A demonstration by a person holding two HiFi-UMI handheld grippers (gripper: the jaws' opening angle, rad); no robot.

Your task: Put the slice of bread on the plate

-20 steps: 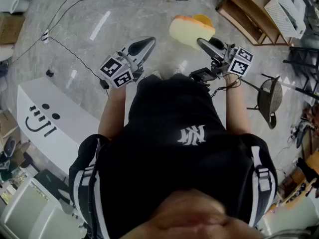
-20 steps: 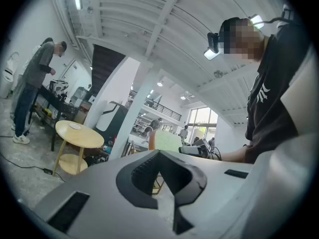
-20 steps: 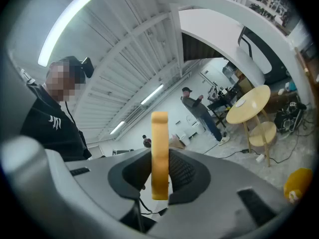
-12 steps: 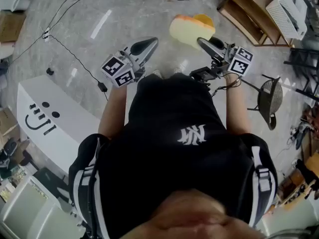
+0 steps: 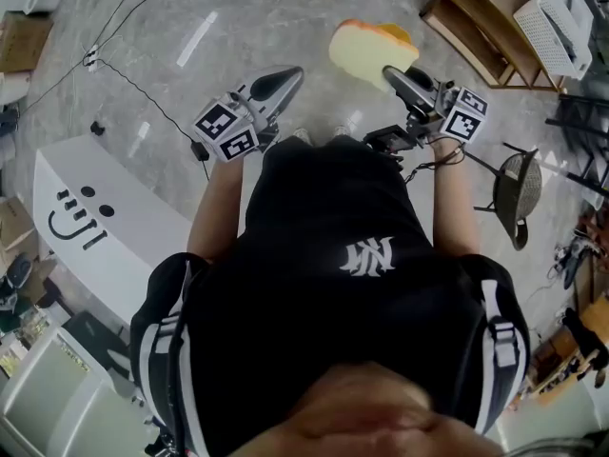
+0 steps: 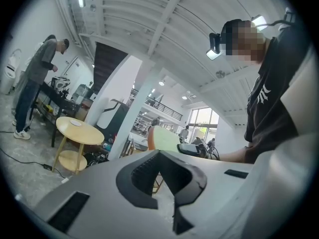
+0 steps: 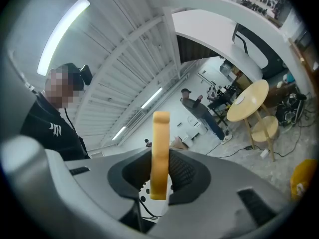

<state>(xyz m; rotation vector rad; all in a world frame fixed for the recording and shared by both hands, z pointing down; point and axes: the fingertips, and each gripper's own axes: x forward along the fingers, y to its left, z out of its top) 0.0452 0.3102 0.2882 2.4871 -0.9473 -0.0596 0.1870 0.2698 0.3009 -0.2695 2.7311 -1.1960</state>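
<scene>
1. Right gripper was clenched on the slice of bread. In the right gripper view the slice sat edge-on between the pads, gripped by its lower part, with most of it sticking out past the tips.
2. The bread was in the air in front of the person, over the floor and resting on nothing.
3. Left gripper had its jaws together with nothing between them. It sat idle beside the right one, apart from the bread.
4. I couldn't confirm a plate. A small white disc lay on the round wooden table, well away. It might have been the plate, but it was too small to tell. My read: carry phase, placement not yet started.
5. Doing the carry well:
   - Squeeze constant. The bread looked soft, so more pressure would likely dent or tear it, and less would let it slip.
   - Gripper level and motion slow, since the long overhang would flop on a jerk.
   - Watch the cables on the floor when walking.
6. Doing the placement well:
   - Roll the wrist so a flat face points down.
   - Lower until the slice touches the plate, then let go. No drop from height.
   - Back out along the jaw line so the pads don't drag the slice.
7. Left gripper should stay out of the path. It could steady the plate if that slid.
</scene>
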